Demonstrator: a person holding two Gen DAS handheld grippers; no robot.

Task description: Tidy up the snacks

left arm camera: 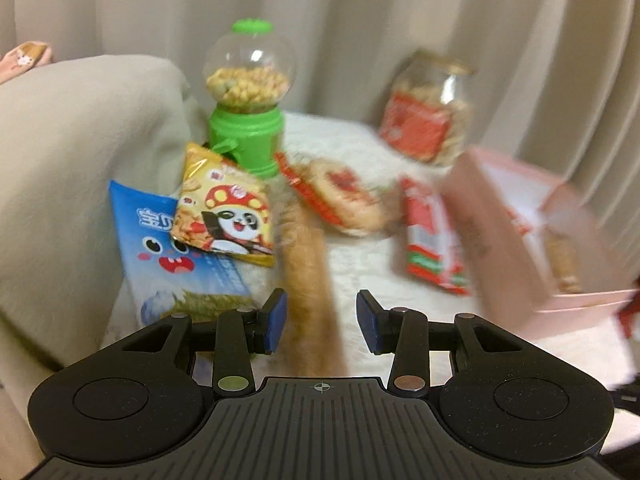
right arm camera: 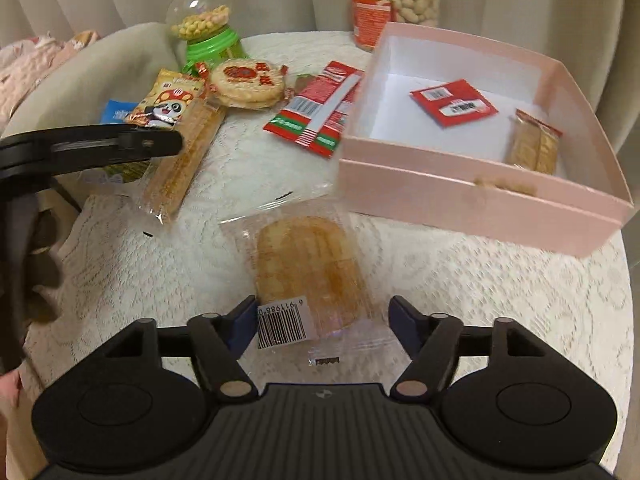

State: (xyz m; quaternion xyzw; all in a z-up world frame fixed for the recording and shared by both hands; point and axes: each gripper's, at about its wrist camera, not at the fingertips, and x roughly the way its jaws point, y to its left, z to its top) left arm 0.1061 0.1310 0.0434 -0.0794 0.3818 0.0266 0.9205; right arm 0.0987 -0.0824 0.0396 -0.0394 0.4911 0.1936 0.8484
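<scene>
While right gripper (right arm camera: 322,320) straddles clear-wrapped biscuit (right arm camera: 308,268), pads apart.

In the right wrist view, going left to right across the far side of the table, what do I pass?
Green candy dispenser → round rice crackers → red-green packet → pink box.

Left wrist view smeared on its right side: pink box (left arm camera: 520,236) and peanut jar (left arm camera: 430,108) blurred, jar label unreadable, box cut by the frame edge, its contents only vague shapes. Long orange wafer pack (left arm camera: 310,280) blurred, its near end hidden behind the left gripper (left arm camera: 321,318); blue bag (left arm camera: 176,248) half covered by the panda bag (left arm camera: 226,212). Right wrist view: jar (right arm camera: 394,0) top cropped, blue bag (right arm camera: 116,112) mostly hidden behind the other gripper's dark arm, red sachet (right arm camera: 454,104) print too small to read.
</scene>
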